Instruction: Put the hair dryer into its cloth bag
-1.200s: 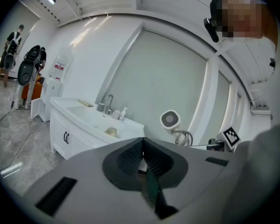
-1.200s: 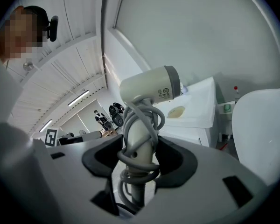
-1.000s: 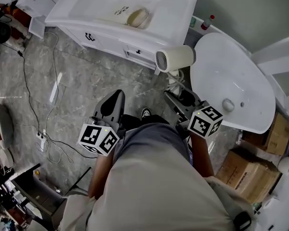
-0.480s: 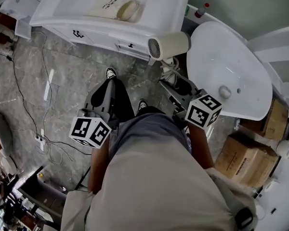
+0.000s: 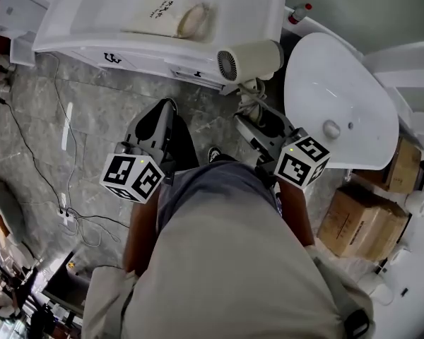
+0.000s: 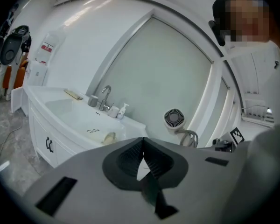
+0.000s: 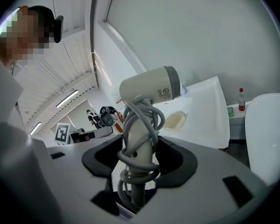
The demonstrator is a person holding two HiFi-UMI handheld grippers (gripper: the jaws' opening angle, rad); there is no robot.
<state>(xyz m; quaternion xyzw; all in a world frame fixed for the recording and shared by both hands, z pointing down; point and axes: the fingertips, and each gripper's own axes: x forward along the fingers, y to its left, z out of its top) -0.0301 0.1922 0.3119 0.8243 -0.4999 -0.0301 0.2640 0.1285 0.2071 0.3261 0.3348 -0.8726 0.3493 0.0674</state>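
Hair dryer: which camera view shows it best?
The right gripper view: the hair dryer fills the middle, its cord-wrapped handle clamped in the right gripper. The head view shows mainly its barrel and rear grille from above. The left gripper view shows it small and far, grille toward the camera.

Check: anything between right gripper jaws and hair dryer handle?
Right gripper view: the cord, wound round the hair dryer handle, lies against the right gripper jaws.

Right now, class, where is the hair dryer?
The hair dryer is upper middle in the head view, its cord-wrapped handle clamped in the right gripper, between the white vanity and the oval basin.
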